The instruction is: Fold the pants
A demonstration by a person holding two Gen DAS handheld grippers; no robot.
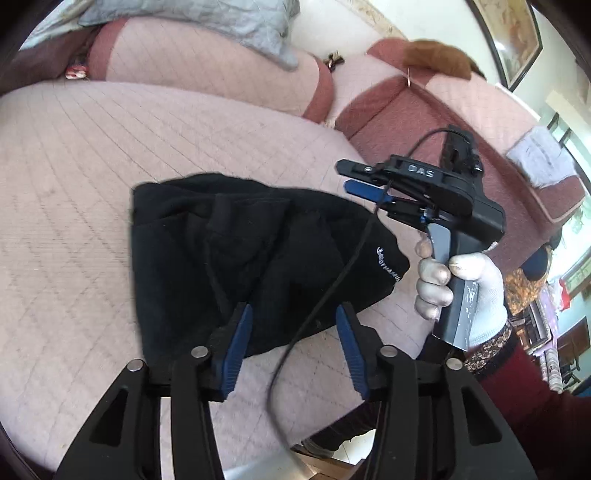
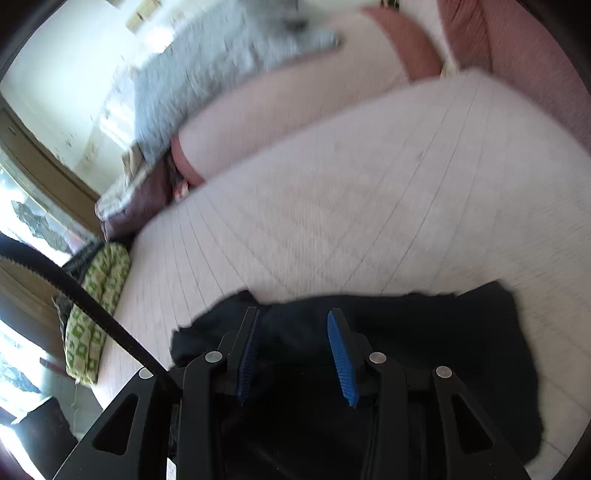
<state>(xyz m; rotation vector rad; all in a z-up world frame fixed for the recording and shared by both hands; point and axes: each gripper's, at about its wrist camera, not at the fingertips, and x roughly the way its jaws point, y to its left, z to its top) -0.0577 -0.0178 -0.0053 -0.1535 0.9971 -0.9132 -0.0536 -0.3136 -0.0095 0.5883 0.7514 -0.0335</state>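
The black pants (image 1: 236, 258) lie folded into a compact bundle on the pink quilted sofa seat (image 1: 74, 184). My left gripper (image 1: 293, 314) is open and empty, its blue pads just above the bundle's near edge. My right gripper (image 1: 354, 179) shows in the left wrist view, held by a white-gloved hand (image 1: 461, 288) at the bundle's right side, fingers apart and empty. In the right wrist view the right gripper (image 2: 293, 317) is open over the pants (image 2: 424, 332), holding nothing.
Sofa back cushions (image 1: 207, 51) with a grey blanket (image 1: 207, 22) rise behind the seat. A second seat section (image 1: 461, 122) extends right. A green patterned cushion (image 2: 96, 310) lies at the seat's left end. A black cable (image 1: 332, 288) hangs across the left gripper.
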